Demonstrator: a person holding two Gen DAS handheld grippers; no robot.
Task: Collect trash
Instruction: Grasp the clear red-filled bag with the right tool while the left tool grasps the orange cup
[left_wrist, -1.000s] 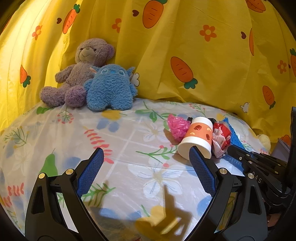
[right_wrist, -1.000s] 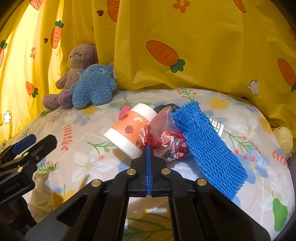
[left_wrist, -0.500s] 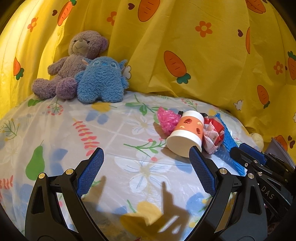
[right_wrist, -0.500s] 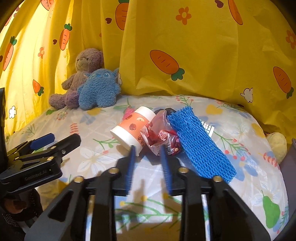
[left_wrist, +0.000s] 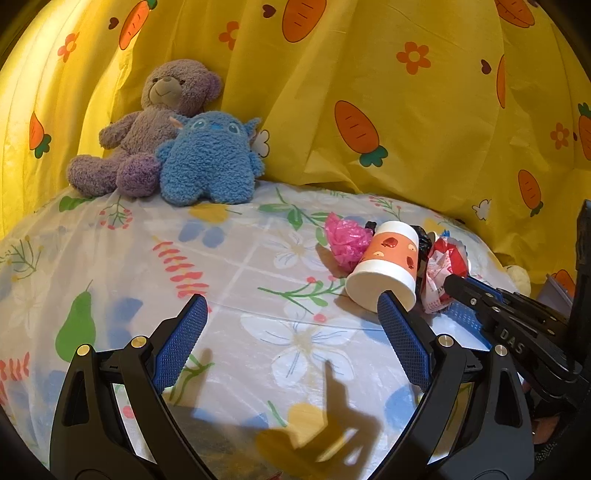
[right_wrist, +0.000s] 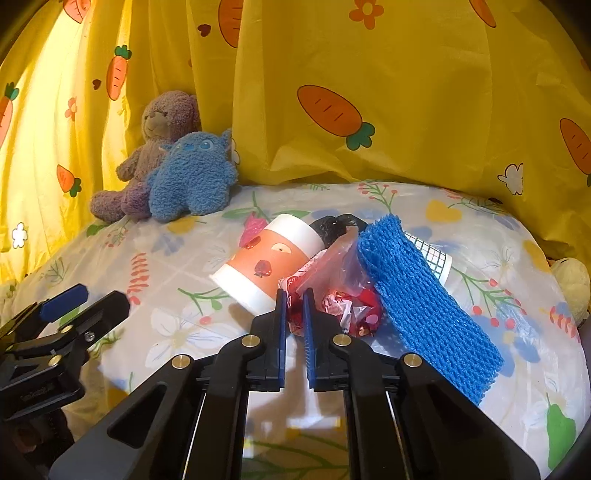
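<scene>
my right tongs (right_wrist: 294, 295) pinch nearly together on the red wrapper (right_wrist: 341, 306) beside the paper cup (right_wrist: 267, 264) on the bed; left tongs (left_wrist: 291, 314) spread, empty; i should lift gently

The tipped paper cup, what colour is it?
Orange with white rims, fruit prints; paper cup shows best in the right wrist view.

Floral bed sheet (left_wrist: 258, 280): paper cup (left_wrist: 388, 266), wrapper (right_wrist: 340, 295), two plush toys (left_wrist: 207, 162).
</scene>
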